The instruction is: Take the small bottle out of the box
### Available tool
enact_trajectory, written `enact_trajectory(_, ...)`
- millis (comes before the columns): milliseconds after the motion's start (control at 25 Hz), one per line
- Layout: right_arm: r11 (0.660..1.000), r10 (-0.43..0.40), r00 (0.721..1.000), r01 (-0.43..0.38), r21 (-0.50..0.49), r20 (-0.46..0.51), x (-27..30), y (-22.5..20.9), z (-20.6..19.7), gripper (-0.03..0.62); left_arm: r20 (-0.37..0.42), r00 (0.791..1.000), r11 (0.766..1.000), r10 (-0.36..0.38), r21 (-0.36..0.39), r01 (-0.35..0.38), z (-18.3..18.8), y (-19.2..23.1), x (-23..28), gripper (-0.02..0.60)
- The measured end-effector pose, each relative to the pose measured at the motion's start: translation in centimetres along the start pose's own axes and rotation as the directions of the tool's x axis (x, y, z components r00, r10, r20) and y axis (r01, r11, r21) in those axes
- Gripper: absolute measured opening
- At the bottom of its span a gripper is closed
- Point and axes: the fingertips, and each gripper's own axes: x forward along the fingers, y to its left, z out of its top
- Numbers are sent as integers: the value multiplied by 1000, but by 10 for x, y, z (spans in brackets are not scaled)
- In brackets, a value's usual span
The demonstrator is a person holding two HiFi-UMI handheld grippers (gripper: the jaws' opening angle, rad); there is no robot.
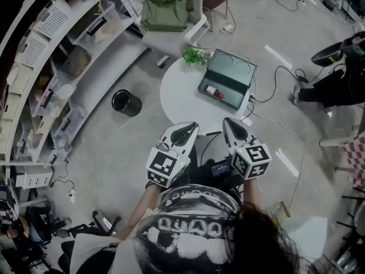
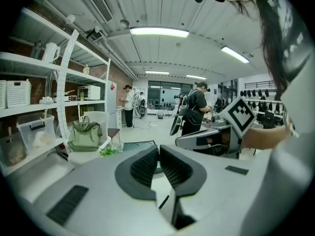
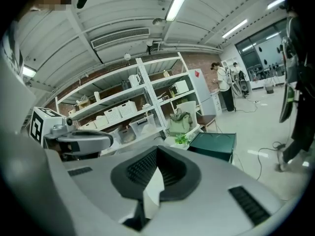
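small bottle (image 1: 211,89) lies in open green box (image 1: 234,73) on round white table (image 1: 179,96); left gripper (image 1: 190,128) and right gripper (image 1: 229,123), side by side, tilted slightly down, jaws together, empty.

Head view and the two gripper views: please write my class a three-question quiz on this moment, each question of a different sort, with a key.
1. True or false: the lid of the green box on the round table stands open.
2. What stands beside the box at the table's far edge? A) a small green plant B) a kettle C) a laptop
3. Fill in: the left gripper and the right gripper each have their jaws ____, with nothing between them.
Key: 1 true; 2 A; 3 shut.
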Motion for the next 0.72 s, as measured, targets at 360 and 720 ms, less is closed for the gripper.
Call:
enact_trajectory(360, 991, -118, 993, 118, 69, -15, 54, -27, 16, -2, -5, 993, 992, -120, 25, 120, 17, 65, 43, 23)
enact_trajectory(720, 968, -225, 969, 234, 90, -103, 127, -39, 1, -2, -32, 967, 967, -251, 30, 252, 18, 141, 81, 23)
